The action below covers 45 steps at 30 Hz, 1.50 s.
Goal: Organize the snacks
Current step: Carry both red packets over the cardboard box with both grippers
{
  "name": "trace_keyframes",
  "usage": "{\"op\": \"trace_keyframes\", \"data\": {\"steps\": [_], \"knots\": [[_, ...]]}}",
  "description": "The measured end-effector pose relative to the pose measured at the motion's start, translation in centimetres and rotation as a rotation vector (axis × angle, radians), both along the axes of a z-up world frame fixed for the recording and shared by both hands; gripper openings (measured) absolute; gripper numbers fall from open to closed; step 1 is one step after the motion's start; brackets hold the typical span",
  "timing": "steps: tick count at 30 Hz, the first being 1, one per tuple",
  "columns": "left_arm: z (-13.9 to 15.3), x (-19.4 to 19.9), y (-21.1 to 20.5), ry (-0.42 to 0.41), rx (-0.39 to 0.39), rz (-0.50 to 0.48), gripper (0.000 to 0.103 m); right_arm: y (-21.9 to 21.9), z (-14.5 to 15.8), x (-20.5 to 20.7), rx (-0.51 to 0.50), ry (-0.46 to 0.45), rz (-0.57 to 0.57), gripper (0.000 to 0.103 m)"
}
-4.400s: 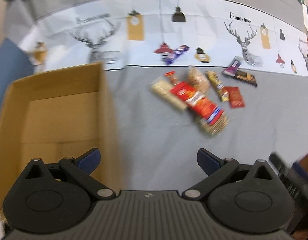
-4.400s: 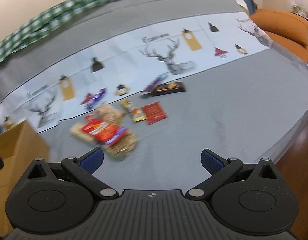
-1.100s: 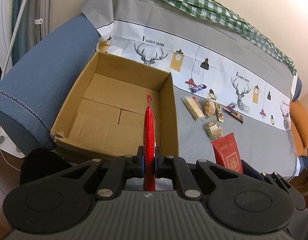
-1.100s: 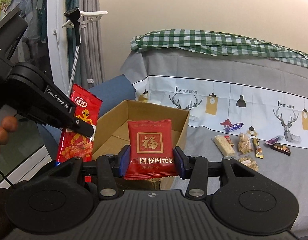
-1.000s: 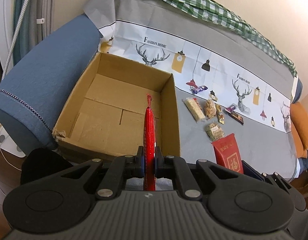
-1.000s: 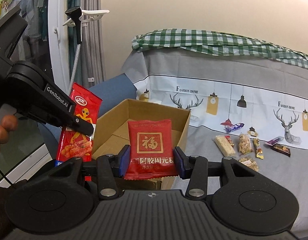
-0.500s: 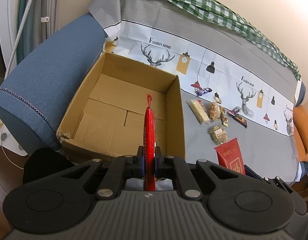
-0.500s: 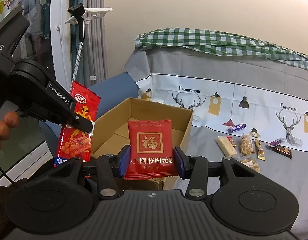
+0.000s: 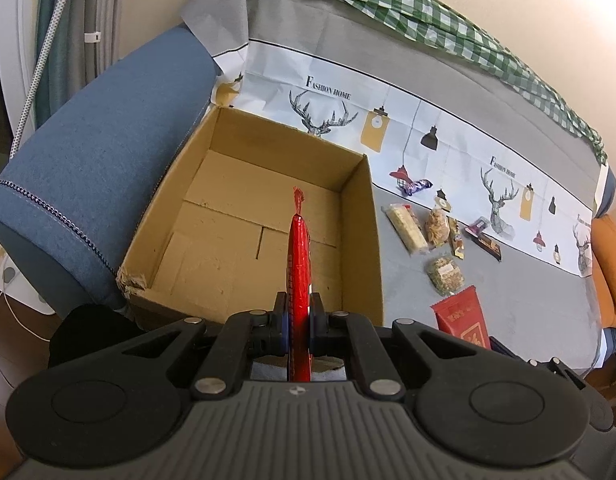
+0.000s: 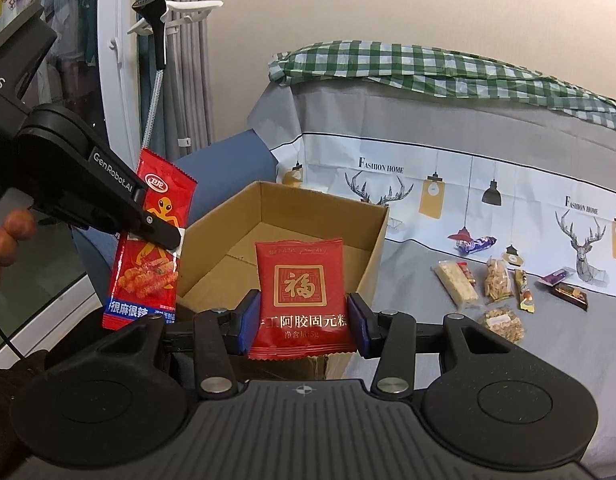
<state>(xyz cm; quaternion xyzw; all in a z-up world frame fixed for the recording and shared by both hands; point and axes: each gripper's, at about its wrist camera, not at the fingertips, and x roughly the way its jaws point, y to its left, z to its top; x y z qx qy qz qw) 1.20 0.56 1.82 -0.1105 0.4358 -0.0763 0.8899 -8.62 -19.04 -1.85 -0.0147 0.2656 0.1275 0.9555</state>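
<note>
Progress is slight: cardboard box [image 9: 267, 216] lies empty, left gripper [image 9: 297, 322] clamped thin on a spicy-strip packet [image 10: 147, 240], right gripper [image 10: 303, 320] pinching a red cake packet [image 10: 301, 292] above it, loose snacks [image 9: 432, 236] still awaiting collection on the grey cover.

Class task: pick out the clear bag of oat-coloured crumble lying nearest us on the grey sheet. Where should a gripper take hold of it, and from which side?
Take the crumble bag across its narrower width, coming straight down from above. It lies flat on the sheet, so no side edge is raised, and it sits apart from the other snacks, leaving room for both fingers.
</note>
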Motion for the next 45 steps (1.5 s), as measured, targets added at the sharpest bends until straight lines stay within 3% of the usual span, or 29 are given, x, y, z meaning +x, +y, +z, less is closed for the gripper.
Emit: {"op": "trace_keyframes", "data": {"steps": [17,45], "knots": [[0.0,4.8,1.6,-0.023,-0.012,0.022,0.009,2.5,0.7,5.8,0.009,-0.032,0.014,0.048],[-6.9,16.5,1.2,0.106,0.043,0.021,0.009,3.1,-5.8,17.9,0.025,0.12,-0.01,0.048]]}}
